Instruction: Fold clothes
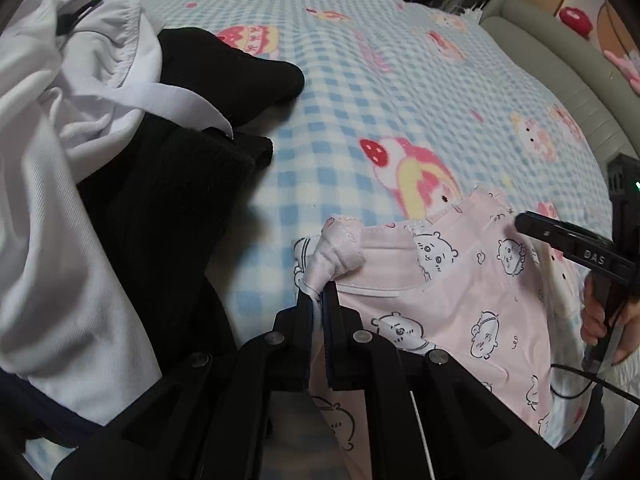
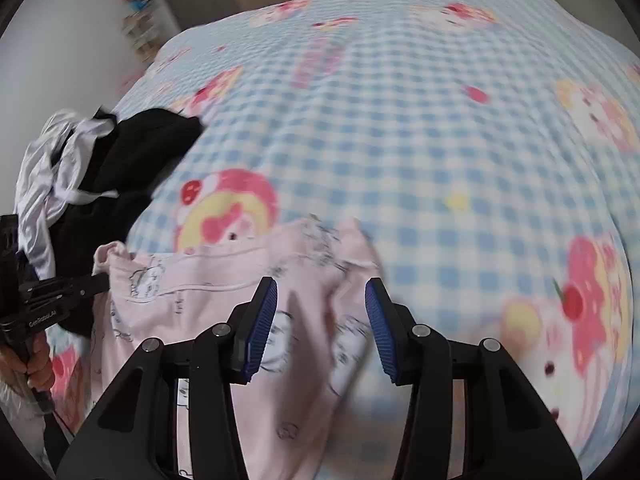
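With a bunched corner of the pink printed garment (image 1: 440, 280) pinched tight in the left gripper (image 1: 320, 300) over the checked blanket (image 1: 360, 92), the right gripper (image 2: 320, 312), gaping and empty above it, should be closed on the opposite corner.

Pink garment (image 1: 448, 280) is showing a pale pink ground w/ small cartoon animal faces drawn in dark outline & a white trim line near its edge. Blanket (image 1: 360, 92) under it is showing a light blue & white check w/ big pink, red & yellow cartoon prints, while the pile at the side is showing plain white cloth (image 1: 52, 240) over plain black clothes (image 1: 168, 216). Both grippers are showing black bodies, the right gripper (image 2: 321, 320) w/ ribbed blue pads (image 2: 262, 328), & the headboard (image 1: 560, 80) is showing grey-green
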Demonstrator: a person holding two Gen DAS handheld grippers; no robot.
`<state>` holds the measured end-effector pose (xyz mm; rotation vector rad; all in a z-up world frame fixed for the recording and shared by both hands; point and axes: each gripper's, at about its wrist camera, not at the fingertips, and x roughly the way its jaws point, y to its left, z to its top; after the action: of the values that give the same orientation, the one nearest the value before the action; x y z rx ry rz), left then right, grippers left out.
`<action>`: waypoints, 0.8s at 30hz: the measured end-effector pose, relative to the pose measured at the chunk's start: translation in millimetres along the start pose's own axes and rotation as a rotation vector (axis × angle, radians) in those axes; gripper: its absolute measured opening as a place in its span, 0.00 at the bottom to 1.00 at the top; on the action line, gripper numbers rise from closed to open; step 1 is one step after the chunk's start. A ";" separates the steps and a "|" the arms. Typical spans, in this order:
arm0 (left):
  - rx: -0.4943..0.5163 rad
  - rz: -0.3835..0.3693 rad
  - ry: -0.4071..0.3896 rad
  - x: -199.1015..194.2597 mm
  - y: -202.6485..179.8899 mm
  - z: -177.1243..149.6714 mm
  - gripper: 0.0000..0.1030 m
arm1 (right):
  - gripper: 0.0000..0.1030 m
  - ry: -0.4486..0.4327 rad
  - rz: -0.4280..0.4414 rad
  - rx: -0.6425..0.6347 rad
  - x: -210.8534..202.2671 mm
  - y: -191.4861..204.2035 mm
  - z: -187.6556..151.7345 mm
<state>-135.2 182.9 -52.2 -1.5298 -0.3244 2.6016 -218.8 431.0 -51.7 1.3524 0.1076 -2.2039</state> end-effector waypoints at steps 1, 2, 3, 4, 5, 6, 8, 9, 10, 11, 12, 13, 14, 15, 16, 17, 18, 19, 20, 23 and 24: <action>0.001 0.000 -0.004 -0.2 -0.4 -1.3 0.06 | 0.46 0.027 0.019 -0.027 7.1 4.8 3.9; 0.000 -0.003 -0.004 1.9 -0.7 -0.8 0.06 | 0.46 0.069 0.038 -0.027 17.5 5.4 5.4; -0.002 -0.006 -0.004 4.0 -1.0 -0.2 0.06 | 0.44 0.111 0.058 -0.026 28.1 5.9 6.8; -0.005 -0.001 -0.005 4.9 -1.1 -0.2 0.06 | 0.37 0.153 0.077 -0.025 38.6 6.3 8.2; -0.010 -0.005 -0.013 2.7 -1.4 0.3 0.05 | 0.15 0.172 0.043 -0.012 45.2 3.2 6.7; -0.015 -0.009 -0.021 0.4 -1.7 0.8 0.05 | 0.09 0.171 0.022 -0.002 45.4 0.0 5.3; -0.026 -0.042 -0.034 -4.0 -2.0 3.7 0.05 | 0.04 0.118 0.002 0.000 27.7 -3.9 1.2; -0.033 -0.071 -0.040 -6.3 -1.8 6.1 0.05 | 0.03 0.089 -0.038 -0.012 18.2 -3.6 -1.1; -0.040 -0.100 -0.045 -8.5 -1.7 8.5 0.05 | 0.02 0.070 -0.075 -0.011 11.5 -8.6 -2.2; -0.048 -0.090 -0.031 -4.1 0.6 9.2 0.05 | 0.02 0.052 -0.112 -0.009 5.0 -13.8 -3.2; -0.057 -0.079 -0.016 0.4 3.0 9.9 0.05 | 0.02 0.033 -0.148 -0.007 -1.5 -19.0 -4.2; -0.066 -0.069 -0.001 4.8 5.3 10.6 0.06 | 0.02 0.041 -0.149 0.013 0.6 -25.0 -4.8; -0.075 -0.058 0.014 9.3 7.7 11.2 0.08 | 0.03 0.050 -0.149 0.034 3.1 -31.0 -5.3; -0.083 -0.047 0.029 13.8 10.1 11.9 0.08 | 0.05 0.060 -0.148 0.055 5.5 -37.0 -5.8; -0.092 -0.037 0.044 18.3 12.4 12.6 0.08 | 0.05 0.041 -0.104 0.067 3.1 -37.4 -6.3; -0.088 -0.037 0.030 15.1 11.6 10.7 0.08 | 0.05 0.023 -0.077 0.063 -0.8 -37.0 -4.6; -0.084 -0.037 0.014 11.8 10.8 8.7 0.10 | 0.06 0.016 -0.088 0.044 -1.0 -33.2 -2.9; -0.079 -0.037 -0.002 8.5 9.9 6.7 0.11 | 0.08 0.009 -0.101 0.023 -1.1 -29.3 -1.2; -0.067 -0.023 0.008 11.0 8.0 6.0 0.12 | 0.13 0.043 -0.094 0.026 7.7 -29.0 -0.6; -0.040 0.013 0.033 18.1 3.5 4.0 0.13 | 0.18 0.148 -0.070 0.038 35.4 -28.3 1.2; -0.042 0.013 0.035 19.3 3.5 4.4 0.14 | 0.19 0.183 -0.062 0.042 44.7 -28.1 1.8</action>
<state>-148.4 182.7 -67.3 -1.5937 -0.3699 2.5908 -249.4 435.9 -94.4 1.5929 0.1731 -2.1386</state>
